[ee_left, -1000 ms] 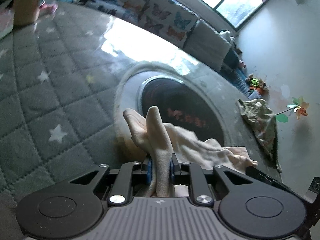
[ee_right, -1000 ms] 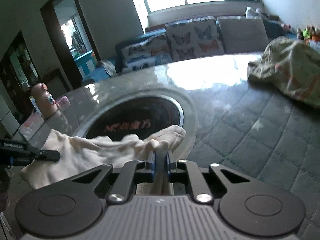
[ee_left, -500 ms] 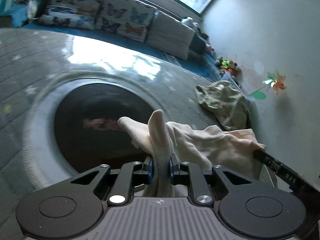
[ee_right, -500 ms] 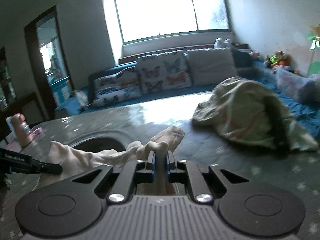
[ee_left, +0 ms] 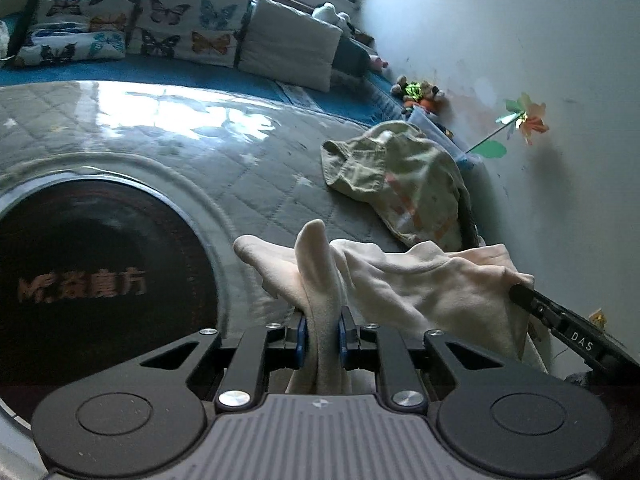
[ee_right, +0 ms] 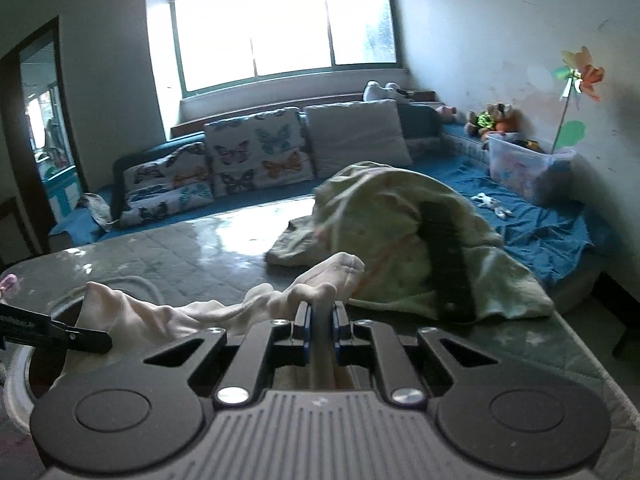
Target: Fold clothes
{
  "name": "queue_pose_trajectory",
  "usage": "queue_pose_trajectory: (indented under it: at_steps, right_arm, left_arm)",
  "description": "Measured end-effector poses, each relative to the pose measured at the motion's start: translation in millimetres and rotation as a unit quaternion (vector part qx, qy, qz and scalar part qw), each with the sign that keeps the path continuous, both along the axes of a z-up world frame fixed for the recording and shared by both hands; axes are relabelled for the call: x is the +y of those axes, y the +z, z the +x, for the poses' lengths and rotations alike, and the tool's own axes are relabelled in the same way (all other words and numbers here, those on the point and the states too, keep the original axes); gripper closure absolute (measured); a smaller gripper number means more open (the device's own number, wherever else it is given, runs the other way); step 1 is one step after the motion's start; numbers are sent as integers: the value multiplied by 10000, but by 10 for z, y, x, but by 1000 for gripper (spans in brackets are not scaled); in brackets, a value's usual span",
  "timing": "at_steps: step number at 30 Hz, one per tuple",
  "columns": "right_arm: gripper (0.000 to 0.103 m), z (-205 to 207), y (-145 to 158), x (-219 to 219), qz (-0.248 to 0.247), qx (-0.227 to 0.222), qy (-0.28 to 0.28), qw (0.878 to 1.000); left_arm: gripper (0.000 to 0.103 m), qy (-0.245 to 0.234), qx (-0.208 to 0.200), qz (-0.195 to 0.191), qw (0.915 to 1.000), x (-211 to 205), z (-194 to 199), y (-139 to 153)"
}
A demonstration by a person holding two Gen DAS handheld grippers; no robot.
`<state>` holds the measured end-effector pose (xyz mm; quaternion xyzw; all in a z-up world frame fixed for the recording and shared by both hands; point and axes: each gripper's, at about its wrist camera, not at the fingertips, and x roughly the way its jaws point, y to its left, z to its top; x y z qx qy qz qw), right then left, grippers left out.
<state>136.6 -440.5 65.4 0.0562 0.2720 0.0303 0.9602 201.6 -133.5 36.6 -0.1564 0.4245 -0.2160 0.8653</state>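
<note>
Now both grippers point downward over the grey quilted table [ee_left: 256, 184], and each one is clenched on the same cream garment [ee_left: 420, 280]. The left gripper [ee_left: 322, 330] pinches a thick fold of it; the right gripper [ee_right: 321, 330] pinches another edge, and the cloth hangs stretched between the two, above the table and beside its round dark inset [ee_left: 92, 280]. One more garment, a green crumpled one [ee_right: 400, 240], lies further on the table. Three cushions [ee_right: 256, 152] stand behind the table.
</note>
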Motion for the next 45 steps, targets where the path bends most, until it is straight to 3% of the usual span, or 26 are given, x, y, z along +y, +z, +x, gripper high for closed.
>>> queue_pose_trajectory:
  at_steps: [14, 24, 31, 37, 45]
  right_arm:
    - [96, 236, -380, -338, -8, 392, -425, 9983]
    - [89, 260, -398, -321, -154, 421, -448, 9980]
    - [89, 314, -418, -80, 54, 567, 60, 9984]
    - [87, 442, -517, 240, 90, 734, 474, 9961]
    - [82, 698, -650, 403, 39, 890, 539, 9946]
  left_arm:
    - [84, -162, 338, 229, 9990, -142, 198, -300]
    - [65, -83, 210, 403, 9989, -61, 186, -259]
    - [67, 161, 11, 521, 9985, 11, 196, -172]
    - [67, 66, -78, 470, 9988, -36, 228, -134]
    - [65, 29, 37, 463, 9989, -53, 344, -242]
